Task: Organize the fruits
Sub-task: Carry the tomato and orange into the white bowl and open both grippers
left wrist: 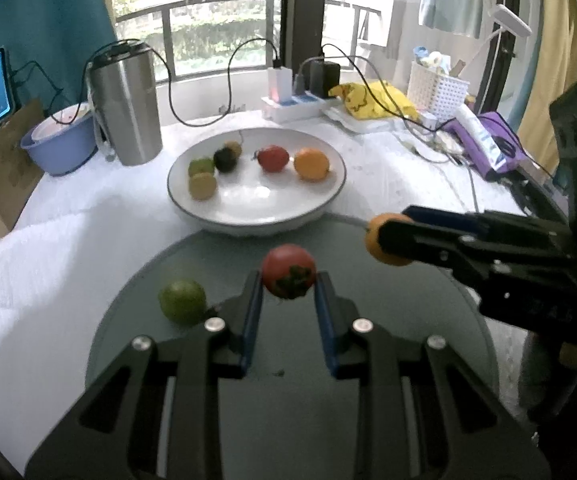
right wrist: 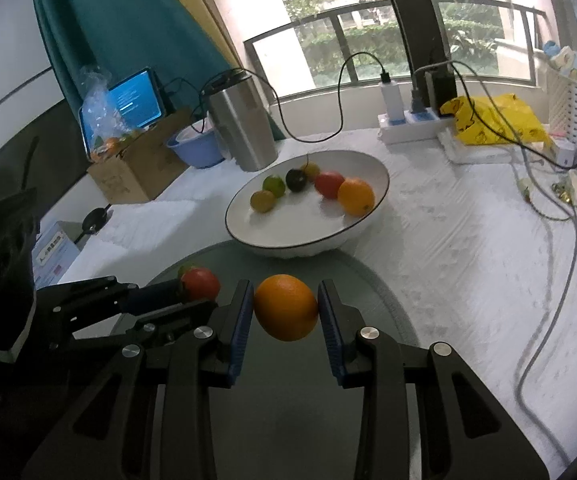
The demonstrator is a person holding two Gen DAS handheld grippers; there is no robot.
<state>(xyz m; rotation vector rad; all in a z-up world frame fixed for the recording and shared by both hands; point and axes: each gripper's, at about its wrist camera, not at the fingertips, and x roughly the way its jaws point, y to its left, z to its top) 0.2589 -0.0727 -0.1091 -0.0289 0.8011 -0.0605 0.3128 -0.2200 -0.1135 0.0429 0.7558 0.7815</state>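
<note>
We are gripping a red tomato [left wrist: 288, 271] in our left claw [left wrist: 288, 280] and an orange [right wrist: 286, 307] in our right claw [right wrist: 286, 308], both lifted above the grey tray [left wrist: 428, 300] (probably bound for the white bowl [left wrist: 328, 204] on the surface beyond).

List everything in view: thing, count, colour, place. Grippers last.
White bowl: one, dark-rimmed, table centre.
Fruits in bowl: six; orange, red, dark, two green, one small yellowish.
Round grey-green tray: one, in front of the bowl.
Green lime: one, on tray.
Steel tumbler: one, behind bowl, left.
Lilac basin: one, beside tumbler.
White power strip: one, by the window.
Left gripper: shut on red tomato.
Right gripper: shut on orange fruit.
</note>
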